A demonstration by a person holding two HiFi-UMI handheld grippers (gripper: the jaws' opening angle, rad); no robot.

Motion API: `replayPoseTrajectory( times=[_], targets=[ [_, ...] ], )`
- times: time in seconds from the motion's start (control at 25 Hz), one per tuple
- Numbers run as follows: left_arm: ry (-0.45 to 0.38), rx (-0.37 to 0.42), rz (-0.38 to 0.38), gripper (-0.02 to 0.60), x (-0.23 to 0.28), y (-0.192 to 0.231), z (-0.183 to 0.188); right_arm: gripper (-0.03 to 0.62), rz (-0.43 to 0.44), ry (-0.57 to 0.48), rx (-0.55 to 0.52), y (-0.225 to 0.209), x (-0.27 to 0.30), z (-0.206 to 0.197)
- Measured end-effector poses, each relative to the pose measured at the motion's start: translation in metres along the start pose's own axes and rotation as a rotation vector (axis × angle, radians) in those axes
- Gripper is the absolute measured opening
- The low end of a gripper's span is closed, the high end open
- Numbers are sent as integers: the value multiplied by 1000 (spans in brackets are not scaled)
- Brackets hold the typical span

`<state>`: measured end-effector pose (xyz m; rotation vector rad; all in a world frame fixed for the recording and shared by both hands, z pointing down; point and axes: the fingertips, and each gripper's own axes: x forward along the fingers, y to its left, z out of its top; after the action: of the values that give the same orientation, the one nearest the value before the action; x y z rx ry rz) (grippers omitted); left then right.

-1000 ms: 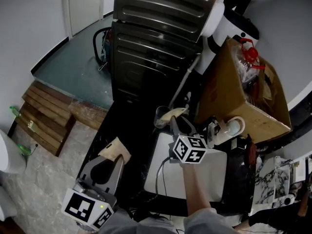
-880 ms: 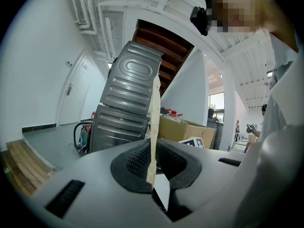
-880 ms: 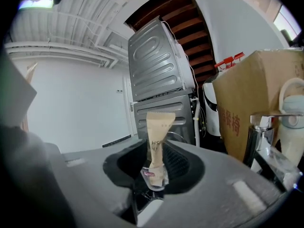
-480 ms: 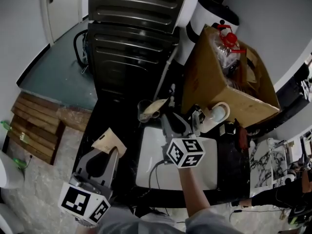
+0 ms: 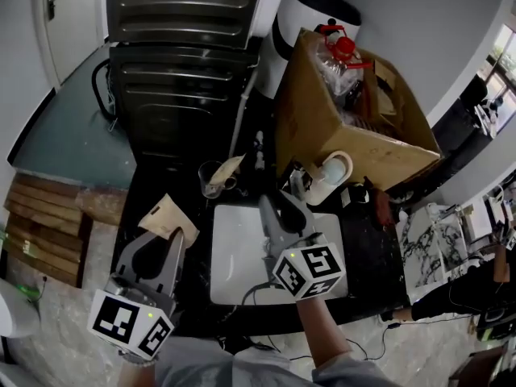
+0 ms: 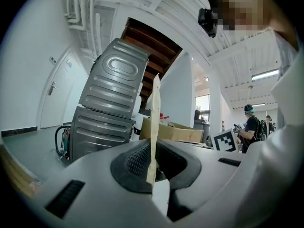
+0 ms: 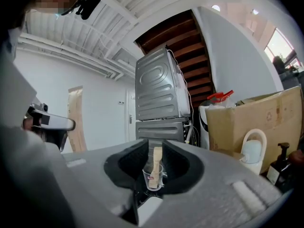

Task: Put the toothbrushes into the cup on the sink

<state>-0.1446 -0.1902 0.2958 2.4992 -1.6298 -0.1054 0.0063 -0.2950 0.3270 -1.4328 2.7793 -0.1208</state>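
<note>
With one tan paper-wrapped toothbrush (image 5: 229, 168) now standing in the clear glass cup (image 5: 210, 182) near the desk's (image 5: 367, 248) far edge, the right gripper (image 5: 278, 208) is withdrawing, fingers closing empty, while the left gripper's (image 5: 165, 237) fingers are clamping the second toothbrush (image 5: 168, 214).

cup (image 5: 211, 179): behind sink (image 5: 234, 256), left corner | in cup: likely a wrapped toothbrush (image 5: 228, 168) | cardboard box (image 5: 355, 135): behind sink, right

a makeshift wash and laundry corner in a large hall: a white sink (image 5: 234, 256) below the right gripper (image 5: 274, 210), two stacked laundry machines (image 5: 181, 71) beyond it, a cardboard box (image 5: 318, 135) to its right, wooden pallets (image 5: 44, 216) left of the left gripper (image 5: 165, 242), a high ribbed ceiling (image 6: 142, 4).
</note>
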Motion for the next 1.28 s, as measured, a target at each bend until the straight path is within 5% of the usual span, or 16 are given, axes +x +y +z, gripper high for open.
replayPoseTrajectory(
  times=[0.32,1.28],
  targets=[
    [2,17,-43,28,21,-6,2,14,-58,-35,14,-5,-46,15],
    [-7,64,-38,28,109,38,-3,3,-123,-20,62,-16,-110,6]
  ],
)
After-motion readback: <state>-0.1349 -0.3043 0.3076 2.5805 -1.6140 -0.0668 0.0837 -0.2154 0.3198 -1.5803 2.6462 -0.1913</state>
